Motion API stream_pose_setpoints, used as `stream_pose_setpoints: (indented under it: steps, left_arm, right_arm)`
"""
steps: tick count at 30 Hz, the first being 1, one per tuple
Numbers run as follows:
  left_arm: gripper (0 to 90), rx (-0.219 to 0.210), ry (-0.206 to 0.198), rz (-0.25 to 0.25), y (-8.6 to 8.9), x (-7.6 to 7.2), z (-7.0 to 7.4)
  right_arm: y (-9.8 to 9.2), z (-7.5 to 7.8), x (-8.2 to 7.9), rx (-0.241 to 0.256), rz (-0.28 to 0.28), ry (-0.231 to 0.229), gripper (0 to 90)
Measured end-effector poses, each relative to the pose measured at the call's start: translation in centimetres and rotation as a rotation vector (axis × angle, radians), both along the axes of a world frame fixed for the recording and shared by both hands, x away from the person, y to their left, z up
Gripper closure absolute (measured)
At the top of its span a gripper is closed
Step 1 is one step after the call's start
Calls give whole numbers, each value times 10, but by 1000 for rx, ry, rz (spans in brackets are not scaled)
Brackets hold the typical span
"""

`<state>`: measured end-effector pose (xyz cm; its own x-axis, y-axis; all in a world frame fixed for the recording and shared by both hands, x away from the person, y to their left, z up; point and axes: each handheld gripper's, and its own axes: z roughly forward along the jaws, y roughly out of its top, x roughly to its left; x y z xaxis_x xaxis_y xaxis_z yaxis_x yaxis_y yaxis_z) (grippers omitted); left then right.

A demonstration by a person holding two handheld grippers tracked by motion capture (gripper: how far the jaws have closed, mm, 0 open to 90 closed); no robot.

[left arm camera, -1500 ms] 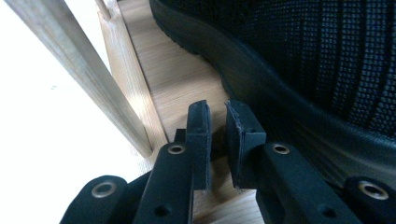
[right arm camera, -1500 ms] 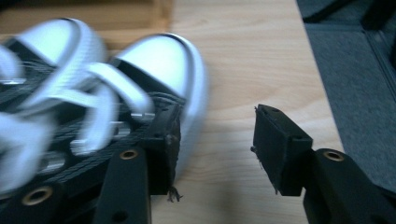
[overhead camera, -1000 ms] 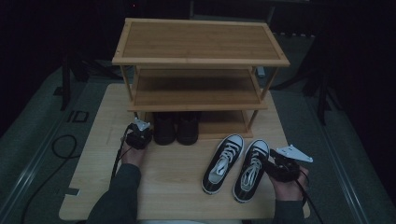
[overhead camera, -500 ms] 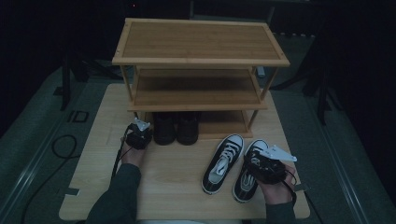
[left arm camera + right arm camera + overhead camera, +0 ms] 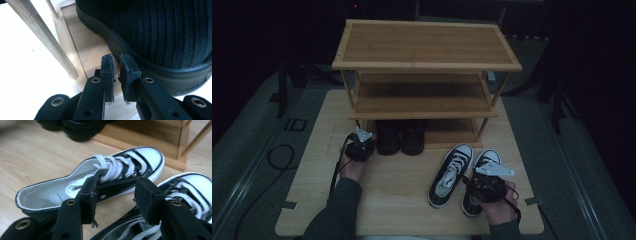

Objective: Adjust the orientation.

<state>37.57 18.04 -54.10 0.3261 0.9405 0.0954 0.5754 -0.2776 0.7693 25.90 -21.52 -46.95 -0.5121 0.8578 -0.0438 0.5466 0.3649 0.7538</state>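
Your right gripper [image 5: 116, 195] held its jaws wide apart, gripping nothing, above the gap between the two sneakers. The right sneaker [image 5: 481, 177] lay under and just right of those jaws; the left sneaker [image 5: 451, 168] lay just left of them. Both ran lengthwise near to far, white toes pointing at the shoe rack [image 5: 424, 65]. Half a second before, that gripper was slightly farther away; it had since drawn nearer you over the right sneaker's heel. Your left gripper [image 5: 116, 75] had its jaws nearly closed on nothing beside the black shoe [image 5: 160, 35], unmoved, on the bench [image 5: 397, 200].
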Motion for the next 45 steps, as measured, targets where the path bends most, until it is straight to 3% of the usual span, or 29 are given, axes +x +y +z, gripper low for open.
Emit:
stream_pose_setpoints:
  steps: [12, 17, 25, 35, 42, 45]
  left_arm:
    - [869, 48, 59, -49, -9, -17, -9]
    - [888, 81, 82, -42, -11, -15, -14]
    - [900, 98, 76, -2, -8, -11, -15]
    - [900, 97, 80, 5, -4, -6, -15]
    - [900, 99, 90, 32, -2, 4, -14]
    - [900, 102, 93, 41, -1, 8, -14]
  right_arm:
    - [16, -5, 3, -8, 31, 35, 539]
    - [18, -8, 6, -13, 24, 54, 549]
    - [21, -13, 11, -13, 15, 82, 582]
    - [31, -13, 16, 0, 11, 111, 601]
    - [31, -13, 18, -1, 12, 135, 810]
    - [33, -12, 17, -12, 21, 137, 853]
